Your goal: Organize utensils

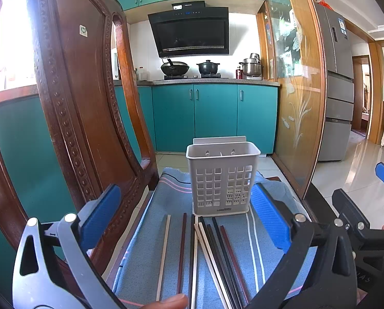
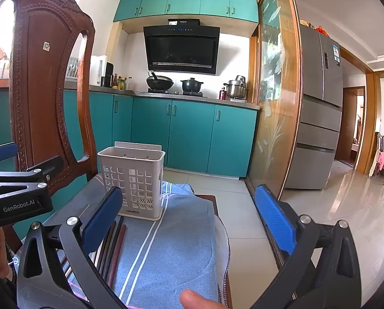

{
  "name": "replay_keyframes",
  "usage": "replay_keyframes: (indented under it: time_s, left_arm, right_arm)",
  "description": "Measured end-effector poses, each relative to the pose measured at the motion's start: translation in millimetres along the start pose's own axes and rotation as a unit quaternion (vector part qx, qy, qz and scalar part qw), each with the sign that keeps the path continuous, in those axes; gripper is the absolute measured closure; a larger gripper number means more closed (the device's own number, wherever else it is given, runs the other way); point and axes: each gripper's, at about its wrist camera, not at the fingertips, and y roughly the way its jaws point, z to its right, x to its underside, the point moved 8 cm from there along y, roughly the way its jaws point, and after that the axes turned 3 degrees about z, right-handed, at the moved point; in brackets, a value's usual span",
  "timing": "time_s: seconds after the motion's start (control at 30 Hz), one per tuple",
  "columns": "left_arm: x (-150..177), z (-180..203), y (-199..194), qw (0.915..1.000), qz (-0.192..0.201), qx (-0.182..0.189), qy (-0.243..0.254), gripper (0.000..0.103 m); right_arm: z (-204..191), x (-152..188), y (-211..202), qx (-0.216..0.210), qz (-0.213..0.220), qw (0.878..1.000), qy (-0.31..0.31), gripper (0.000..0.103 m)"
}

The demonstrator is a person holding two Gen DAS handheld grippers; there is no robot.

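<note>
Several chopsticks, in cream, dark red and black, lie side by side on a blue striped cloth. Just behind them stands a white perforated utensil holder, upright and with nothing showing inside. My left gripper hangs open above the chopsticks, with nothing between its blue pads. My right gripper is open too, over the bare cloth to the right of the chopsticks. The holder sits ahead and left of it. The left gripper's body shows at the left edge.
A carved wooden chair back rises close on the left. The table's right edge drops to a tiled floor. Teal kitchen cabinets, a glass partition and a fridge stand beyond. A thumb tip shows at the bottom.
</note>
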Motion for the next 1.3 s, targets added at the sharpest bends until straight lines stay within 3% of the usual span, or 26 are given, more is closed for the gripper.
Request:
replay_keyframes:
  time_s: [1.3]
  left_arm:
    - [1.0, 0.3, -0.5, 1.0, 0.0, -0.002, 0.004, 0.003]
  right_arm:
    - [0.2, -1.6, -4.8, 0.0, 0.007, 1.0, 0.001, 0.003]
